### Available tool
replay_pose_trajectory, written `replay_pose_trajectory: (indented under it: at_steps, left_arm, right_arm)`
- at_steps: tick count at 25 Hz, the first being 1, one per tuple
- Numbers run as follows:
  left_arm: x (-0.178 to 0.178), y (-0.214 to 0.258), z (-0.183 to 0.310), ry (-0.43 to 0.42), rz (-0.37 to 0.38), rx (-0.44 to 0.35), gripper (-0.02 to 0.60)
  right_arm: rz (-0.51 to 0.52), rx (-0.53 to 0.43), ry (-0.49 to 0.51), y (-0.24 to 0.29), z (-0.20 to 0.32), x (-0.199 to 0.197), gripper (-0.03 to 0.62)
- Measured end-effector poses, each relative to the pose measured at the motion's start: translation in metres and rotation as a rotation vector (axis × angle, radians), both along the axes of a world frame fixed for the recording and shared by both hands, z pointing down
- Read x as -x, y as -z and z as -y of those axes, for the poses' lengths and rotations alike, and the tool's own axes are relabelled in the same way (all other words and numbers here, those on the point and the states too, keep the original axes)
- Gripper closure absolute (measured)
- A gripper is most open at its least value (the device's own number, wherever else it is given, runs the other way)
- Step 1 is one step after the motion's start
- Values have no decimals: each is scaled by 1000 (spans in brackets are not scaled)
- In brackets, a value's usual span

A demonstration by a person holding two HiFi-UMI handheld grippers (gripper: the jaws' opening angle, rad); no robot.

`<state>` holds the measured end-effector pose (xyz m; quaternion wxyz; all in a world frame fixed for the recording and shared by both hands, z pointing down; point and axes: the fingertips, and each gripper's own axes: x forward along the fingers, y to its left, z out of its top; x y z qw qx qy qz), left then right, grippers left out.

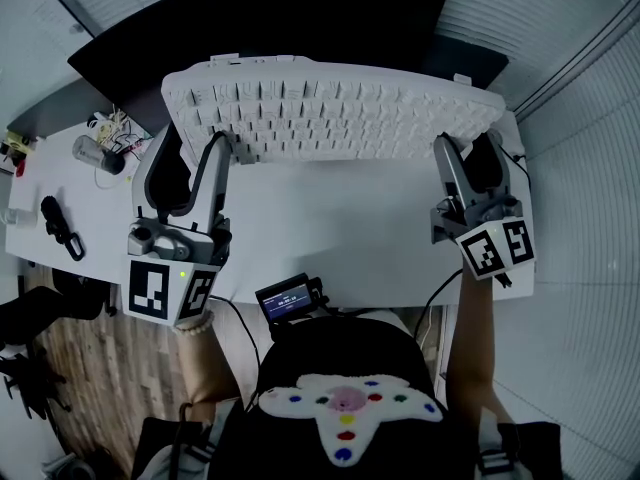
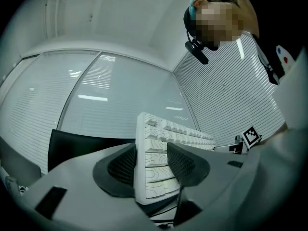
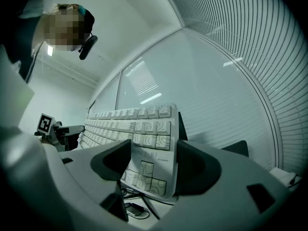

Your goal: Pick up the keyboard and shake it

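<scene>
A white keyboard hangs in the air above the white desk, tilted with its keys facing me. My left gripper is shut on its left end; in the left gripper view the two dark pads press both faces of the keyboard at the left gripper. My right gripper is shut on the right end. In the right gripper view the keyboard stands on edge between the pads of the right gripper. The keyboard's underside is hidden.
A black monitor stands behind the keyboard. At the desk's left lie a grey cylinder with tangled cables and a black tool. A small device with a screen sits at the front edge. Glass walls with blinds surround the desk.
</scene>
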<state>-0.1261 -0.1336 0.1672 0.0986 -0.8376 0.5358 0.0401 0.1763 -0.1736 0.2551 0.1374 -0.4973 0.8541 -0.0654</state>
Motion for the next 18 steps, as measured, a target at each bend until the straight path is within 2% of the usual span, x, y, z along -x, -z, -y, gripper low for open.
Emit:
replay_pose_trajectory:
  at_steps: [5,8,13,18]
  left_arm:
    - [1,-6,1,4,-50,41,376]
    - [2,-13,4,7,-80,101,376]
    - [12,-103,15,12,-103,257,376]
    - [17,-151,15,30,-117,391,374]
  right_arm:
    - [-52,37,4,8,-1,-3,278]
    - [-89,96,10,8,-1,-4,278]
    - [-124,250,6,-71,1,8,278]
    - [-150,358,36,-118,-1,9,278]
